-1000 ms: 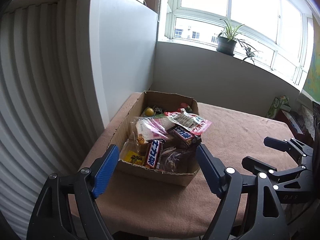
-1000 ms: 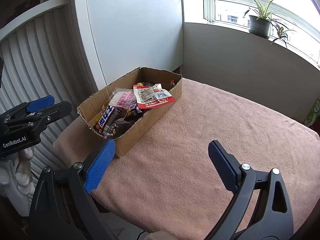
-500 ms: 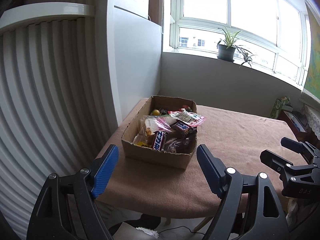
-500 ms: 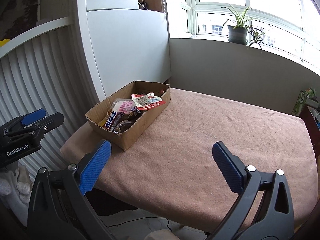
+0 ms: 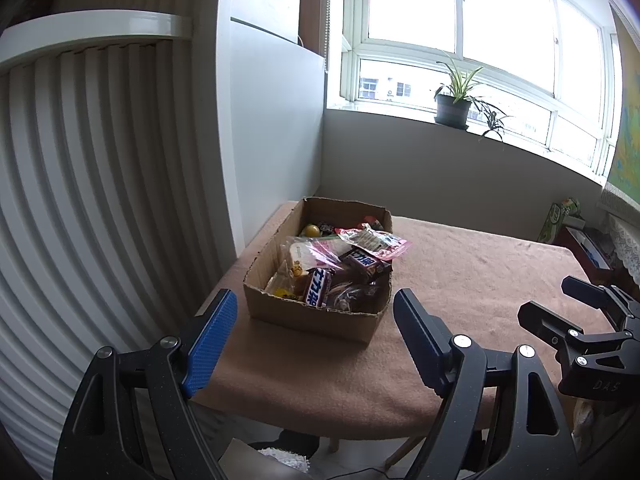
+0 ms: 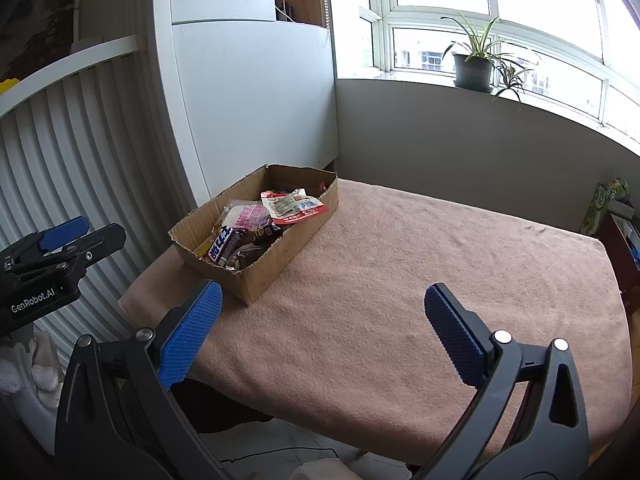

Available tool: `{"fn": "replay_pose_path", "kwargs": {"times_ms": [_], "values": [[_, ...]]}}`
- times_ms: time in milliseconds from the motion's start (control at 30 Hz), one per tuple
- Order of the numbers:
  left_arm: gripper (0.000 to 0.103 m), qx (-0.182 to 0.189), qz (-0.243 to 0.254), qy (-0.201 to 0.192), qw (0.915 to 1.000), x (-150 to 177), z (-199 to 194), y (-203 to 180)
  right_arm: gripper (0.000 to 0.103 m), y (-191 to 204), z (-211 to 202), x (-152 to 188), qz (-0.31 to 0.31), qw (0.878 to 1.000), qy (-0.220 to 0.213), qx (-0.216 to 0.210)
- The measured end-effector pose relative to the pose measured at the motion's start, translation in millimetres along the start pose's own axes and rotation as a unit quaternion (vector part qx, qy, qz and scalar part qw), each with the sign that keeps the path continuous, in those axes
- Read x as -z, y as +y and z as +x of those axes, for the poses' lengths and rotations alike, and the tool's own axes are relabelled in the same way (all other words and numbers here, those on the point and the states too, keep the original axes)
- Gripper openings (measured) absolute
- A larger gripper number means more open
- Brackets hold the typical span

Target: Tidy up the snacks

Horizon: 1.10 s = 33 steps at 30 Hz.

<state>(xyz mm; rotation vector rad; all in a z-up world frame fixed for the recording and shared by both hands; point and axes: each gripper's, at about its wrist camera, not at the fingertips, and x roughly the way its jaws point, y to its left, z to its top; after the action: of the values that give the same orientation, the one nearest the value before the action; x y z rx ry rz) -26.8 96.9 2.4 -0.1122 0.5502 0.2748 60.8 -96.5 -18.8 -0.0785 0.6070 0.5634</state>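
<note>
Both grippers, left and right, spread and empty; overfilled box risks spilling its top packet if nudged

Left wrist view: we look from off the table's near edge, forward and slightly down between our left gripper fingers, facing the cardboard box head-on at moderate range, window beyond. Right wrist view: we look from further right along that edge, between our right gripper fingers, across the cloth-covered table, box off to the left. Shared: box, table, potted plant, and each view catches the other gripper at its margin.
</note>
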Motion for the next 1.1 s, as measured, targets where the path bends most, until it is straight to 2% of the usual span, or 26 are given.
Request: {"fn": "replay_pose_path", "kwargs": {"times_ms": [1100], "values": [[0.081, 0.004, 0.007, 0.002, 1.0, 1.1, 0.4, -4.7, 0.103, -2.0, 2.7, 7.6, 0.011, 1.0, 0.01, -0.007]]}}
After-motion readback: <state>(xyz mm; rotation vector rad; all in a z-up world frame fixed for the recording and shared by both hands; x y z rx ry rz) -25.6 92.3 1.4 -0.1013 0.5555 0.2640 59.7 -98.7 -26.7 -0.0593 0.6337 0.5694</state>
